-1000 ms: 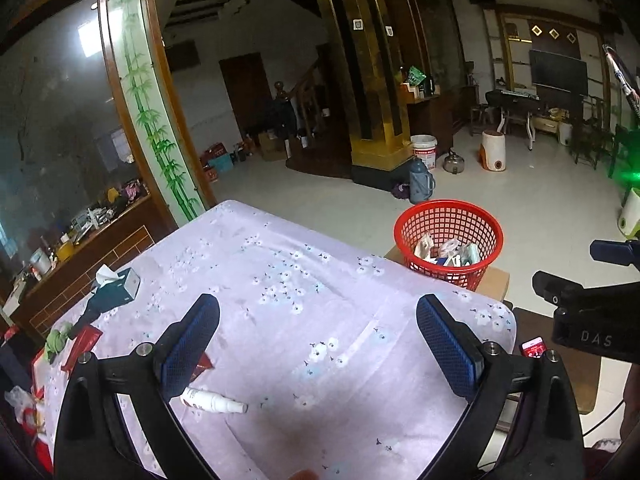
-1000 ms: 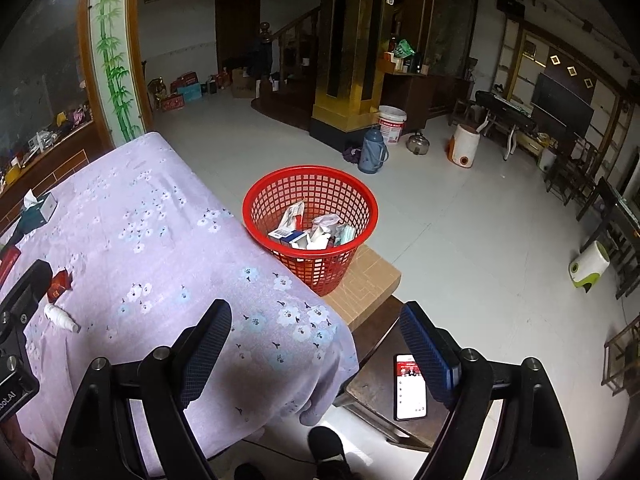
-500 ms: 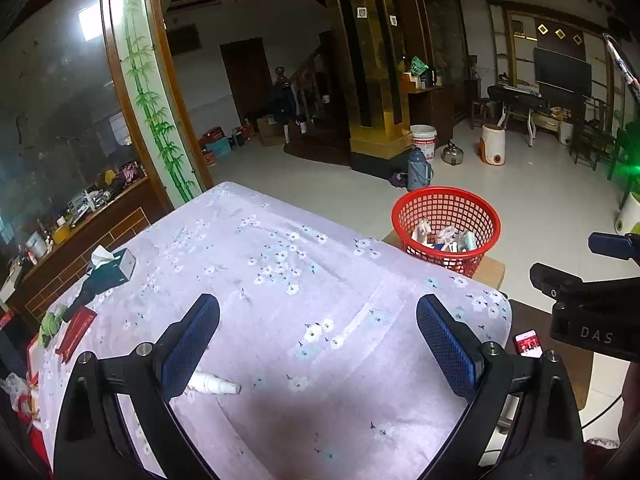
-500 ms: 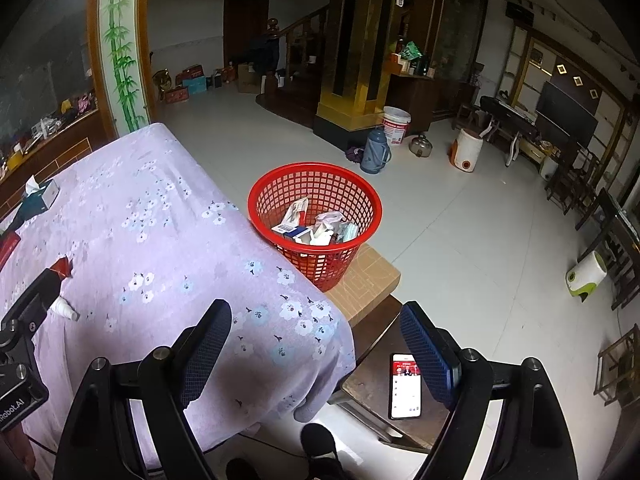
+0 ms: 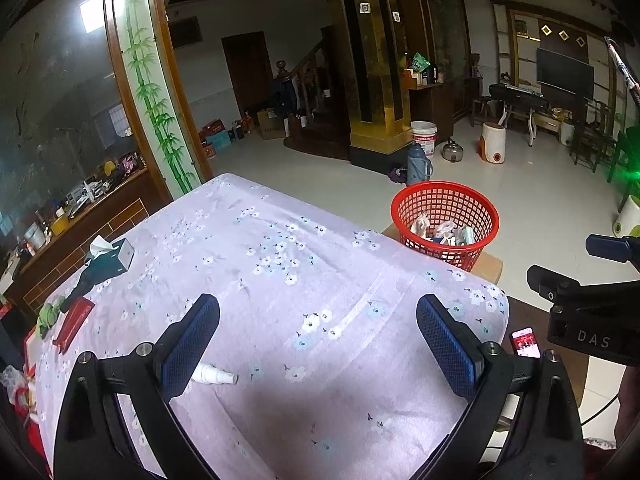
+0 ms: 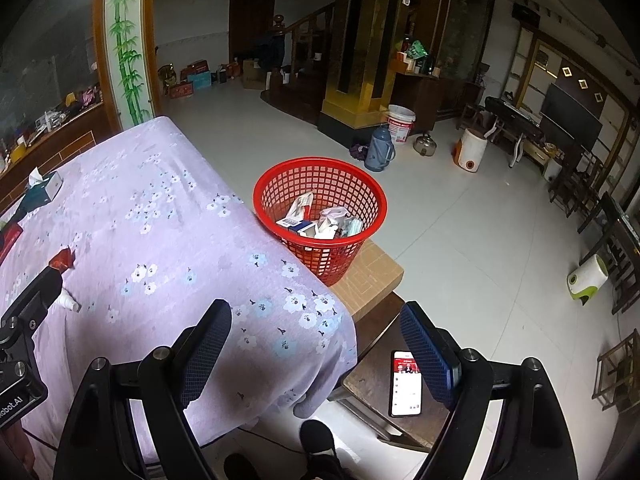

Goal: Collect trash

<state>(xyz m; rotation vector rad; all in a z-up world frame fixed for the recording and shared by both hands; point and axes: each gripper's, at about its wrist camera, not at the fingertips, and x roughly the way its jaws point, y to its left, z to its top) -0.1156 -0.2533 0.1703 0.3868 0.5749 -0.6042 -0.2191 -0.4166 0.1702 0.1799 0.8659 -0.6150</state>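
Left tongs [image 5: 318, 338]: jaws spread wide, nothing between them, held above the table [image 5: 280, 264], which is draped in a lilac cloth with a small flower print. Right tongs [image 6: 316, 354]: jaws likewise wide apart and empty, held over the table's near corner. Small white bottle [image 5: 214, 376]: lying on its side on the cloth, just beside the left tongs' left pad, not gripped. Red wrapper [image 6: 62, 260]: on the cloth, near the bottle. Red mesh basket [image 6: 320, 184]: standing on a cardboard box [image 6: 372, 272] hard against the table's far edge; holds cartons, crumpled paper and packets. Teal tissue box [image 5: 116, 254]: upright near the table's left side, a tissue sticking out of its top. Flat red packet [image 5: 74, 320]: near the left edge, next to a green object too blurred to name. Phone [image 6: 406, 384]: screen lit, lying on a low dark wooden stand beside the table.
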